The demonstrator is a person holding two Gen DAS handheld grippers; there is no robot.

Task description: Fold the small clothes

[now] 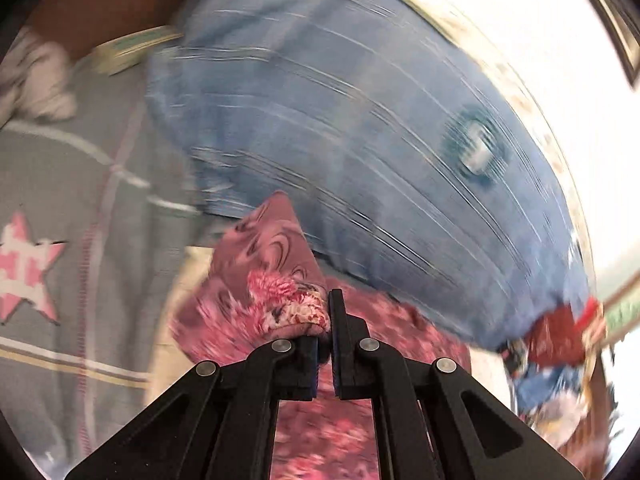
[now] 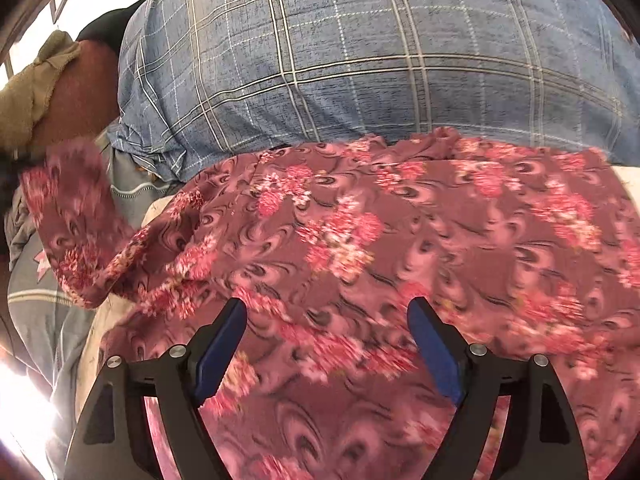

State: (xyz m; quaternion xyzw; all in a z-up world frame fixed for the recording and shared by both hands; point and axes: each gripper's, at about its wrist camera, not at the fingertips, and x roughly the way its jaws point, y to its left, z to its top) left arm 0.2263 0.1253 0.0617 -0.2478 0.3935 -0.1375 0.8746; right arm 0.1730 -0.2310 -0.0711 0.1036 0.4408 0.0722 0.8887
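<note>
The garment [image 2: 360, 240] fills the lower frame, the pillow [image 2: 360, 60] lies behind it at top, and the bedsheet [image 2: 44, 300] lies at lower left.

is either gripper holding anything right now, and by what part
The left gripper is shut on a bunched edge of the pink floral garment. The right gripper is open above it, holding nothing.

a blue plaid pillow [image 2: 360, 60] lies on grey star-print bedding [image 1: 60, 208]; bright light washes the wall.
</note>
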